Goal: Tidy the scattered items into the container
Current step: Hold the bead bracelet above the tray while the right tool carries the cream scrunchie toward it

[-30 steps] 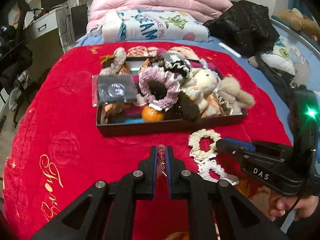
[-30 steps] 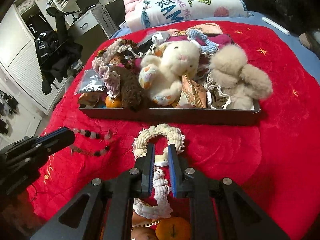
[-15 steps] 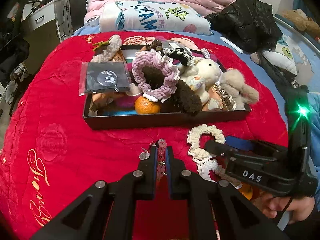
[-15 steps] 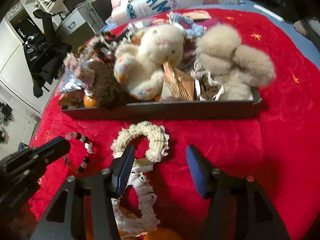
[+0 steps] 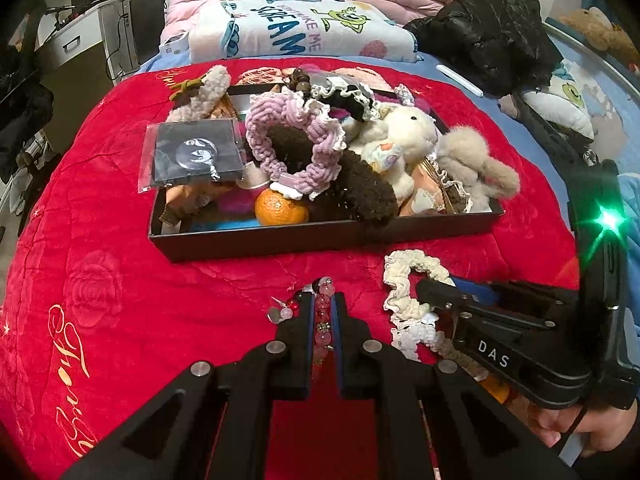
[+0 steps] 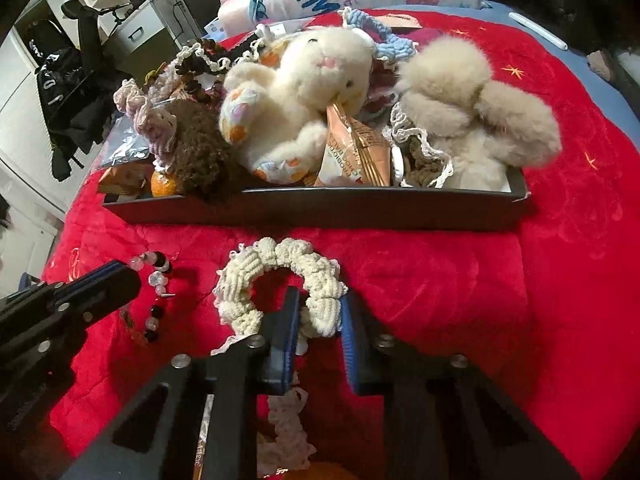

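two grippers low over the red blanket [image 5: 100,248], just in front of the black tray [image 5: 320,236] piled w/ plush toys. left gripper [image 5: 324,304] clamped tight on a bead bracelet [image 5: 322,316]. right gripper [image 6: 320,308] jaws closing round a cream scrunchie [image 6: 280,276] lying on the blanket beside the tray; pads pinch its near loop.

Black tray [image 5: 320,236]: heaped with plush toys, mid red blanket. Cream scrunchie [image 6: 280,276]: flat, just before its near wall. Bead bracelet [image 6: 154,276] (pink, clear, dark): beside the scrunchie, toward the blanket's near edge
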